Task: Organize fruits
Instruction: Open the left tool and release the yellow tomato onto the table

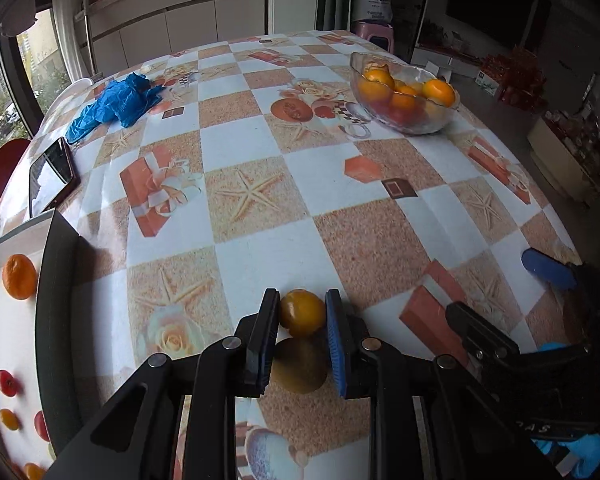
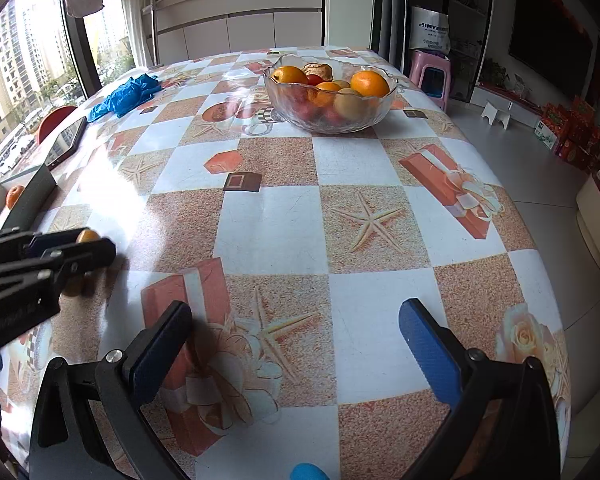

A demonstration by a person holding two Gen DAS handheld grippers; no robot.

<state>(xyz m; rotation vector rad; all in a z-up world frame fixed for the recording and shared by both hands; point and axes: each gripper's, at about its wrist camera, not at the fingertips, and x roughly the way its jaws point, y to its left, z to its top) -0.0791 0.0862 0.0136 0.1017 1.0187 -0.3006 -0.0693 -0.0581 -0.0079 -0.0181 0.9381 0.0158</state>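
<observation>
The table (image 1: 260,152) carries a glass bowl (image 2: 328,120) of fruits at its far side. Well in front of the bowl, near the table's left edge, the left gripper (image 1: 302,314) is closed on a small yellow-orange fruit (image 1: 302,312), lifted a little above its shadow. The fruit looks light, round, smooth and a bit soft, so I think a gentle grip across its middle is best. The right gripper (image 2: 296,344) stands wide open and empty. The tray (image 1: 8,340) left of the table is cut off; the bowl's lower fruits are unclear.

The left gripper (image 1: 302,314) is angled down over the table, its jaws closed on a small fruit (image 1: 302,312). The right gripper (image 2: 296,344) is held angled down, jaws spread wide, nothing between them.
</observation>
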